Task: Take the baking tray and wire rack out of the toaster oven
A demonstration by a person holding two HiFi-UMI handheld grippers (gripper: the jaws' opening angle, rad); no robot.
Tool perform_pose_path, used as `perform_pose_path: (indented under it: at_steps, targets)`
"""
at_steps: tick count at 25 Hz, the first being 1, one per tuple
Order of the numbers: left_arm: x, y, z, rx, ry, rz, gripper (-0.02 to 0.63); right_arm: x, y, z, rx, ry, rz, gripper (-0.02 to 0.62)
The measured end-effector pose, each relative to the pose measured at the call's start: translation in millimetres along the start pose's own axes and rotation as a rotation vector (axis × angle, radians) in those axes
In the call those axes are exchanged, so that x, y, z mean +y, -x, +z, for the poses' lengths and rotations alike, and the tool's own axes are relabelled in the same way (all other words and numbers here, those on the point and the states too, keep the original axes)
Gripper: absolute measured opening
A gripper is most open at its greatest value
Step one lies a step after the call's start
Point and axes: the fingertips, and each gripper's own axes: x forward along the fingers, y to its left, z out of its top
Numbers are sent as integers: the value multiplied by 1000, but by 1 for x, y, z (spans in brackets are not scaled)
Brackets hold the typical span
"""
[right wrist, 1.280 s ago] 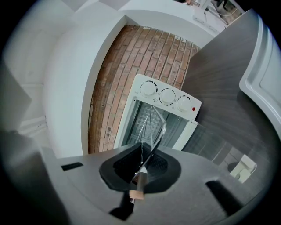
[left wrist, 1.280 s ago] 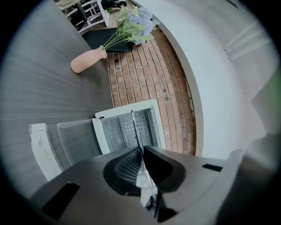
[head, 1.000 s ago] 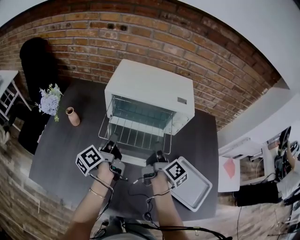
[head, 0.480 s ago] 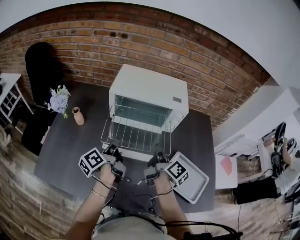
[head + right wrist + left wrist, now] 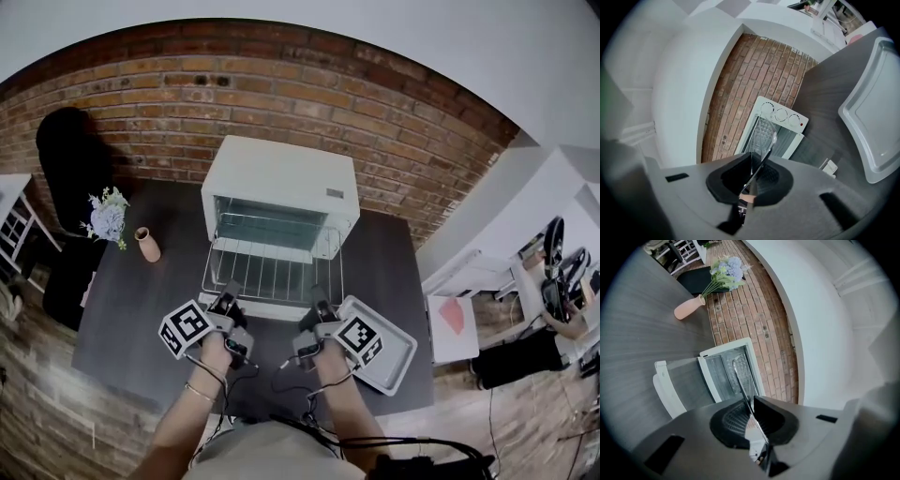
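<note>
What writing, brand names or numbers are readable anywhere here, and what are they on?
Nothing here is legible.
The small grey label on the front of the white toaster oven: too small to read.
The three round dials on its control panel: tick marks only, no readable numbers.
The two hand-held marker cubes: black-and-white square patterns, not words.

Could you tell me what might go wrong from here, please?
The left tool and right tool pinch only the thin front wire of the rack, so it could twist or slip. Its rear looks to be inside the oven; an uneven pull might jam it. The tray lies close beside the right tool and could get knocked.
</note>
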Motion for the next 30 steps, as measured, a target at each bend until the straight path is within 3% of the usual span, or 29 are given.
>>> perform_pose_path:
  at_steps: [17, 30]
  targets:
    - [-33, -54, -102, 255, 9, -93, 18, -37, 85, 78, -229, -6, -106, -2]
    - [-56, -69, -183, 432, 2, -129, 17, -63, 164, 115, -386, -37, -184, -2]
